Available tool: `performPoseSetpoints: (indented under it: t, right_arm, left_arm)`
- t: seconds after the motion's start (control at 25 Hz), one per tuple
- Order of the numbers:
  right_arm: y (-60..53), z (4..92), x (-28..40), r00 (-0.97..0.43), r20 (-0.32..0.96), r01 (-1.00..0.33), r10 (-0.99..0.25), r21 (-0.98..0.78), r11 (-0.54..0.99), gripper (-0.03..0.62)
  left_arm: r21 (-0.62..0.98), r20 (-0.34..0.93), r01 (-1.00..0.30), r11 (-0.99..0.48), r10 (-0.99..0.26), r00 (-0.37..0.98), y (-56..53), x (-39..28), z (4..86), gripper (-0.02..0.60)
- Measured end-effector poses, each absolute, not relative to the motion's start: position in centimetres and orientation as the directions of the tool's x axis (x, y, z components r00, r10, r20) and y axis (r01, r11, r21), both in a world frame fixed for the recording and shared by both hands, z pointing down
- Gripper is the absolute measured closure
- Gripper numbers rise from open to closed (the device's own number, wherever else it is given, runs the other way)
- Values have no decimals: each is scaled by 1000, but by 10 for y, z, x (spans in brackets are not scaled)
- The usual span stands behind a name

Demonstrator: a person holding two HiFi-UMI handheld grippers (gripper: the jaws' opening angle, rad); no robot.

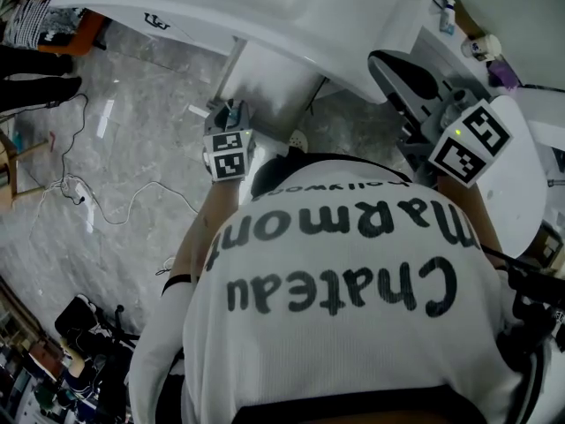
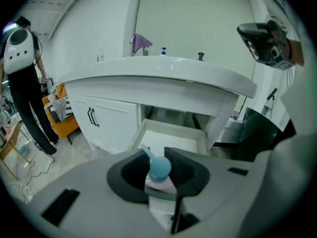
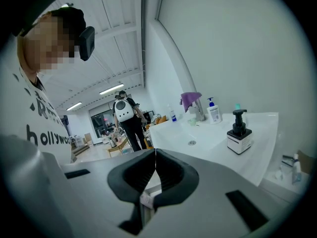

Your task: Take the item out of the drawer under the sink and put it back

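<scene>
A small bottle with a round blue top (image 2: 160,167) and a pale pink body sits between the jaws of my left gripper (image 2: 157,153), which is shut on it. Beyond it, the white drawer (image 2: 171,139) under the sink counter (image 2: 163,76) stands pulled out; its visible inside looks bare. In the head view the left gripper (image 1: 230,116) is low in front of the drawer (image 1: 265,76), and the bottle is hidden there. My right gripper (image 3: 155,152) is shut with nothing between its pads. It is raised beside the basin (image 3: 198,138), at the right in the head view (image 1: 399,71).
A black-topped soap dispenser (image 3: 239,133), a pump bottle (image 3: 214,110) and a purple cloth on the faucet (image 3: 190,100) stand on the counter. A cabinet door with black handles (image 2: 91,117) is left of the drawer. A person with a backpack (image 2: 22,78) stands far left. Cables (image 1: 88,197) lie on the floor.
</scene>
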State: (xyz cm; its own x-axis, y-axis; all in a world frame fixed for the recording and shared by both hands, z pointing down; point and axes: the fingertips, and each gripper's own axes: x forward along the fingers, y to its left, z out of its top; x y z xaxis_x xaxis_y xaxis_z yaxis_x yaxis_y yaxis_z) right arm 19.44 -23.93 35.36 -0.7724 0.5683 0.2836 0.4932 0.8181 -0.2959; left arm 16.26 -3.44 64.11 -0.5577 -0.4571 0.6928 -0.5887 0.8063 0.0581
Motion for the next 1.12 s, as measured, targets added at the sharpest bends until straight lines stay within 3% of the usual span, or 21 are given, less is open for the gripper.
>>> performPoseSetpoints:
  t: [0.6,0.88,1.12]
  right_arm:
    - [-233,357,188,-759,232,523,608,-337,783,582]
    - [-226,348,178,-757,176,536,629,-384,752,582]
    - [-227,322,180,-776,125,541,618,-372,754,582]
  left_arm:
    - [84,639,-582,809,-491,-592,-41,164,593,511]
    - [137,529,-578,804,-553,-644,-21,158,514,515]
    - [68,385,-607,792,-582,-716,-21,151,418,518]
